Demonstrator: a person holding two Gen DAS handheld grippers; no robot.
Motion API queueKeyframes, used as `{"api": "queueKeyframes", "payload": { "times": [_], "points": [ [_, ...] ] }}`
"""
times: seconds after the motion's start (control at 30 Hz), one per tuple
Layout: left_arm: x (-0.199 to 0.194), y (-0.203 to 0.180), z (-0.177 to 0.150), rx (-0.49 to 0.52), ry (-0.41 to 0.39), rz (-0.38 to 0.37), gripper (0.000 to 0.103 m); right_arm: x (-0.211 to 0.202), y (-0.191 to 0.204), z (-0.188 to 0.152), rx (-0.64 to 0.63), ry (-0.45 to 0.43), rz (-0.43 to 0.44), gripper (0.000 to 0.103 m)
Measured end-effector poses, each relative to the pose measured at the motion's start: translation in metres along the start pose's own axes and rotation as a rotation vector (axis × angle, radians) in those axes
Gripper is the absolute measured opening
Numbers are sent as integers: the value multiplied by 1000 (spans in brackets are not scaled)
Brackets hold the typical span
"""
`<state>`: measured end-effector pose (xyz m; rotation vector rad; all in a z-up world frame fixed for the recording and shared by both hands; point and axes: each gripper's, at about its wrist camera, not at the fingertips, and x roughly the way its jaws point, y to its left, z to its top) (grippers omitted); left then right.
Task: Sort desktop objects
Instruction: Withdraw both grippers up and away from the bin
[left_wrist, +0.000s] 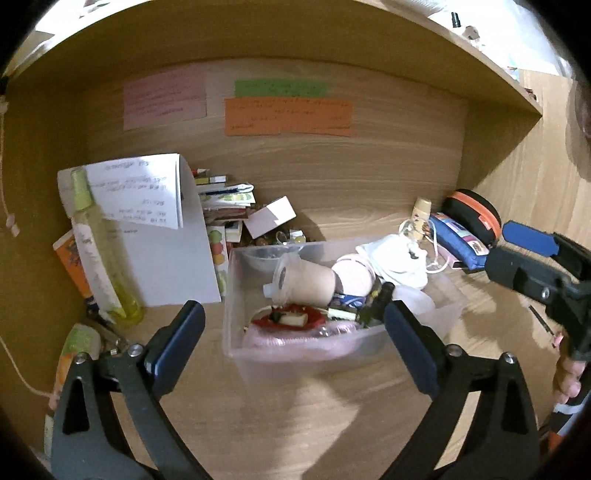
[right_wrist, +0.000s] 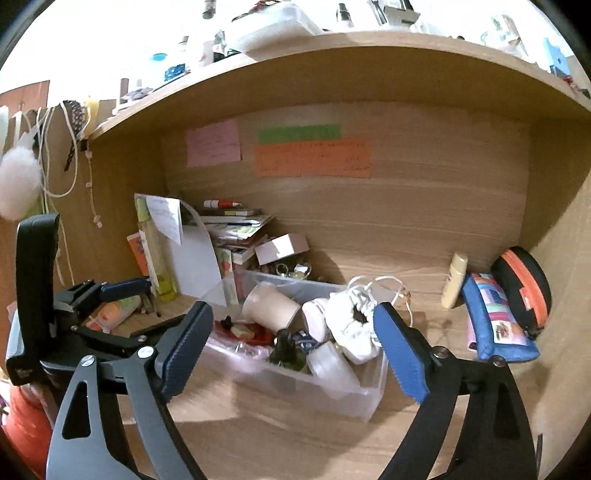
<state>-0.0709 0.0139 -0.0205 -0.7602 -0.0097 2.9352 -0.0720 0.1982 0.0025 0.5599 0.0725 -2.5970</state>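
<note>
I saw the desk (left_wrist: 332, 424) bearing a clear bin (left_wrist: 303, 354) near its middle, full of odds and ends: a beige cup (left_wrist: 310, 284) on its side, a white cloth (left_wrist: 395, 266) over the right rim, a red thing (left_wrist: 295, 319) in front. My left gripper (left_wrist: 295, 343) and right gripper (right_wrist: 291, 350) both stood spread wide and empty before the bin, touching nothing. A yellow bottle (left_wrist: 99, 258) leaned at far left; a blue pouch (right_wrist: 495, 317) lay at right.

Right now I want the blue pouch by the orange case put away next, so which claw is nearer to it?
Right. The right claw stands open near the clear bin's right end, toward the blue pouch. The left claw, also open, faces the bin's left half, farther away.
</note>
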Motion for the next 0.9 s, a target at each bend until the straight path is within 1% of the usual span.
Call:
{"api": "queueKeyframes", "payload": {
  "times": [0.13,0.23,0.33,0.6,0.77,0.83,0.9],
  "points": [
    [-7,-4,-9,-16,5,1,99,-10,4,-11,2,-1,-15,96],
    [-12,-9,-17,-11,-1,24,99,-15,5,-18,1,-4,-27,96],
    [-15,-10,-20,-16,-2,19,99,-18,3,-24,7,2,-49,97],
    [-16,-8,-23,-47,4,-25,99,-10,-15,-40,80,61,-36,98],
    [-14,-12,-25,-28,-19,-14,99,-4,-20,-44,106,79,-28,98],
    [-14,-14,-25,-17,-21,-23,99,-2,-20,-44,107,81,-26,98],
    [-13,-16,-25,-14,-20,-13,99,-1,-20,-44,106,83,-21,98]
  ]
}}
